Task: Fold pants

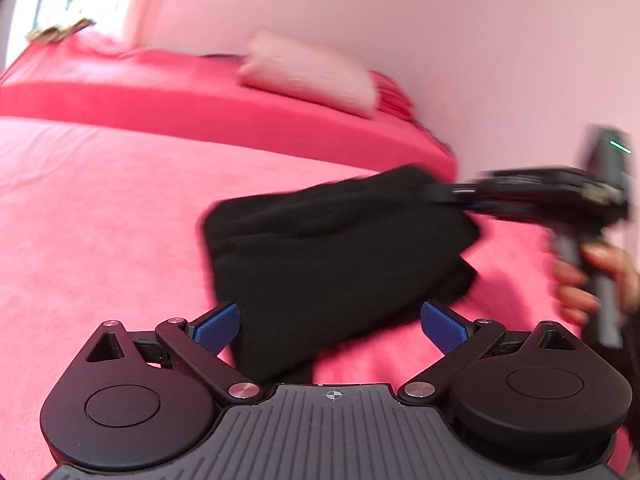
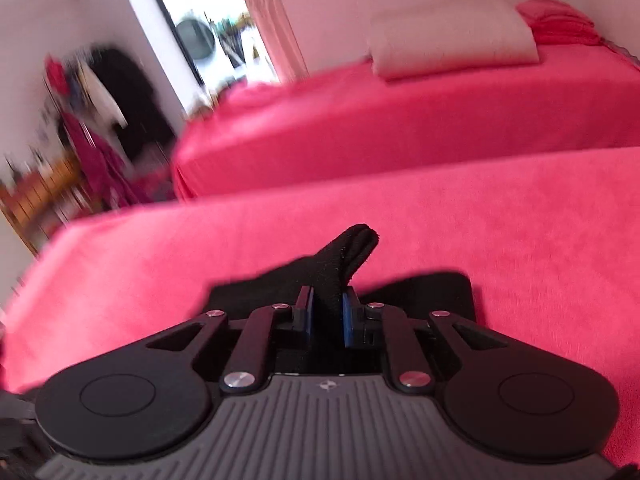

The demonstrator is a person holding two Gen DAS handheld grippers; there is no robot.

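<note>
On the pink-covered bed (image 1: 100, 220), near its right edge, the black pants (image 1: 332, 248) lie bunched in a thick folded bundle. My left gripper (image 1: 330, 326) has its jaws spread wide, its blue pads (image 1: 218, 326) standing on either side of the bundle's near end without pressing it. My right gripper (image 2: 328, 310) is pinched narrow on a raised fold of the pants, the cloth poking up past its pads; the left wrist view shows it reaching in from the right at the bundle's far corner, my hand (image 1: 588, 276) on its handle. Beyond the far edge stands a second pink bed (image 2: 400, 120) with a pale pillow (image 2: 452, 36). At the left, blurred clothes (image 2: 100, 92) hang beside a bright doorway (image 2: 212, 32).
</note>
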